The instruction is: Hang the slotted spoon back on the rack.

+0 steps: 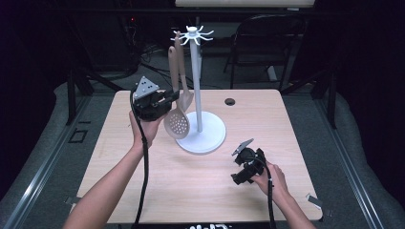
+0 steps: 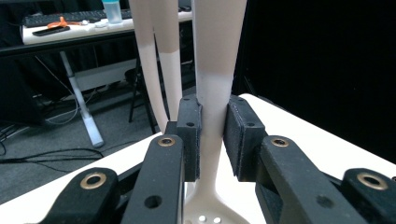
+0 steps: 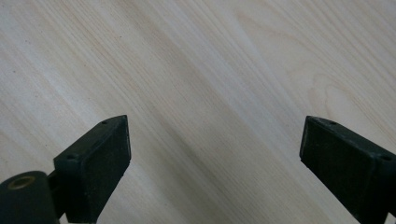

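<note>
High view: the desk (image 1: 143, 181) carries a white utensil stand (image 1: 198, 124), and that stand is your landmark. Two pale utensils hang from its hooked top, just left of the pole: a slotted spoon (image 1: 177, 125), its perforated bowl low over the base, and a second spoon (image 1: 185, 98) close behind it. Your left tool (image 1: 168, 99) is left of the pole, clamped on the slotted spoon's handle; the left gripper view shows both pads (image 2: 190, 135) pressing the narrow neck just above the bowl. Your right tool (image 1: 244, 149) rests low, right of the base and apart from it, its jaws wide apart over bare wood.

You appear to be at the hook, either seating or unhooking the spoon. If lifting it off, raise it straight up until the loop clears the hook, and avoid the neighbouring spoon.
</note>
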